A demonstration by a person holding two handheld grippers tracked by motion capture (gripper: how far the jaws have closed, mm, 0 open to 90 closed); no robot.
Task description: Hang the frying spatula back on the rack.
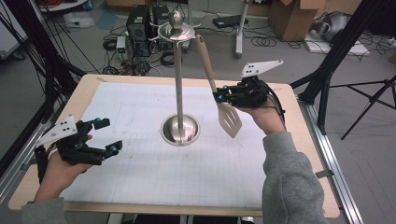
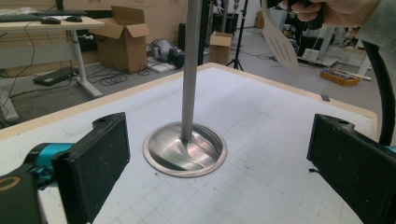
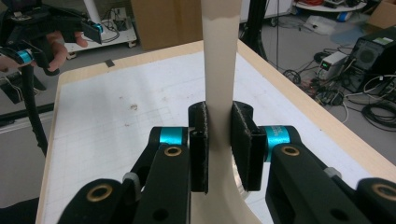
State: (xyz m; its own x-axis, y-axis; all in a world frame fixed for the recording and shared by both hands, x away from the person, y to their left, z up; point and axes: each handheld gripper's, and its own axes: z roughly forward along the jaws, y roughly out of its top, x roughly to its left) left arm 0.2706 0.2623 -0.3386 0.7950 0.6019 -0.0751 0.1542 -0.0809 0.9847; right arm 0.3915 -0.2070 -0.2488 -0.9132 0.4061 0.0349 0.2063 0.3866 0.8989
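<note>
At the lower left of the high view your left gripper (image 1: pixel 103 136) rests with its jaws spread wide and nothing between them. At centre stands the steel utensil stand (image 1: pixel 180 84), its hook crown at the top. Right of centre, your right gripper (image 1: pixel 220 95) is clamped on the spatula (image 1: pixel 219 88) at its neck, blade down; the handle's long axis tilts up and left, its tip just right of the crown, so this is the nearer hand.

Overhead and finger-level views, shared stand (image 1: pixel 180 128)

Beige spatula (image 1: pixel 228 116); silver steel stand (image 1: pixel 180 128); white gridded mat (image 1: pixel 149 154); black, teal-accented right gripper (image 1: pixel 223 97).
</note>
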